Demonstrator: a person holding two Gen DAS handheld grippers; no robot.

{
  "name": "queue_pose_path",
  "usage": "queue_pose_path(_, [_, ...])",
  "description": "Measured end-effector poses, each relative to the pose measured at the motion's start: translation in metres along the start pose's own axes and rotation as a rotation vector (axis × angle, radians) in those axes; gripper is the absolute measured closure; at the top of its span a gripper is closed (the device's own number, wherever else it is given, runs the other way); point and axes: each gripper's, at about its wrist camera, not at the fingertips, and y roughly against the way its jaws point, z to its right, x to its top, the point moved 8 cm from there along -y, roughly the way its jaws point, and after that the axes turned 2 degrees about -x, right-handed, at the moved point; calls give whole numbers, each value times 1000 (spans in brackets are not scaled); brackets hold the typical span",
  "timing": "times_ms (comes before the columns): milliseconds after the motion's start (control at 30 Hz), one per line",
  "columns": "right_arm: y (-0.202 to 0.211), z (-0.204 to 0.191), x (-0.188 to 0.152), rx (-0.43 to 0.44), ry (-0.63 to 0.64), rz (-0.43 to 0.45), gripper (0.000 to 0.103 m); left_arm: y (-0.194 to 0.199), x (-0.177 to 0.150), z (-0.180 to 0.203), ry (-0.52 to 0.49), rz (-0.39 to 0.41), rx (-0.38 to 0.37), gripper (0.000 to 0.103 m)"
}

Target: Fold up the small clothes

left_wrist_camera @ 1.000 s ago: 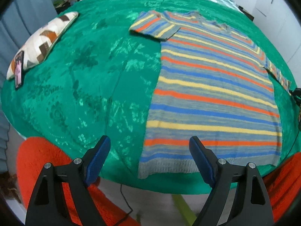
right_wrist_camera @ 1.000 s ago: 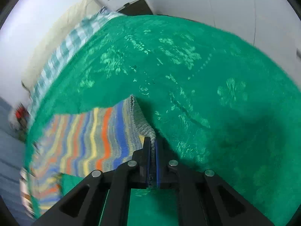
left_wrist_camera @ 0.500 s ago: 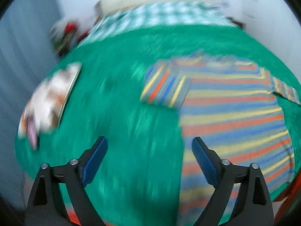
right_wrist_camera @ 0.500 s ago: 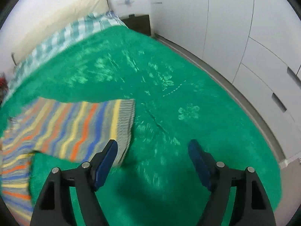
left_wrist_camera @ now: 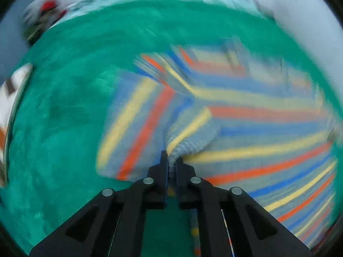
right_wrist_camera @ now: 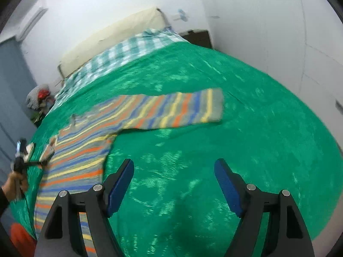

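Your left gripper [left_wrist_camera: 171,162] is clamped tight on the striped sweater [left_wrist_camera: 246,128]: a small bunch of its ribbed knit is pinched between the two black fingers, and the cloth rises in a fold from that point. In the right wrist view you can see the same grip from afar, with your left hand [right_wrist_camera: 16,182] at the left edge of the bed, though that corner is too small and blurred to say more.

Your right gripper [right_wrist_camera: 173,184] stands wide, its blue pads [right_wrist_camera: 120,184] well apart, with nothing between them. Below it lies only the green bedspread [right_wrist_camera: 246,139], and it touches neither the spread nor the sweater.

The sweater lies flat on the green bedspread, towards the left side of the bed as the right wrist camera sees it. Its body runs along the near left edge, and one long sleeve [right_wrist_camera: 182,111] stretches out across the middle of the bed, cuff end pointing right.

Farther on, at the head of the bed, a checked cloth [right_wrist_camera: 120,57] covers the mattress. A patterned pillow [left_wrist_camera: 10,98] sits at the left edge in the left wrist view, badly blurred.
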Motion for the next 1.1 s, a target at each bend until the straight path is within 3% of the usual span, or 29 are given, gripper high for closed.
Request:
queue_pose_path(133, [-8,-9,-3,-6,38,-11,26,55,5,-96,360,126,-68,100])
queue_pose_path(233, [-22,-15,-10,8,36,-43,26,55,-8,-155,510,110,-28,100])
queue_pose_path(300, [-28,-18,-13,19,31,-61,26,45,-16,-174,538,85,13,101])
queue_pose_path(500, [-36,-19,-18,0,46,-79,26,40,-19,-178,563,95,74,101])
queue_pose_path(633, [-39,-17,-19,-3,37,-88,26,12,-37,-196,522,-9,198,101])
queue_pose_path(800, [-39,-15,-21,-17,45,-94,26,-5,-54,-206,605,-33,186,98])
queue_pose_path(867, [-39,-13,-21,-25,42,-96,26,-5,-58,-209,614,-38,199,91])
queue_pose_path(900, [-40,-12,-21,-29,38,-97,26,-3,-60,-211,617,-36,201,81])
queue_pose_path(1000, [-40,-9,-21,-45,26,-95,26,10,-69,-223,602,-46,267,24])
queue_pose_path(1033, [-40,-9,-21,-52,24,-93,24,19,-75,-227,590,-35,309,17])
queue_pose_path(1100, [-39,-8,-20,-70,27,-85,18,32,-87,-231,575,-20,313,16])
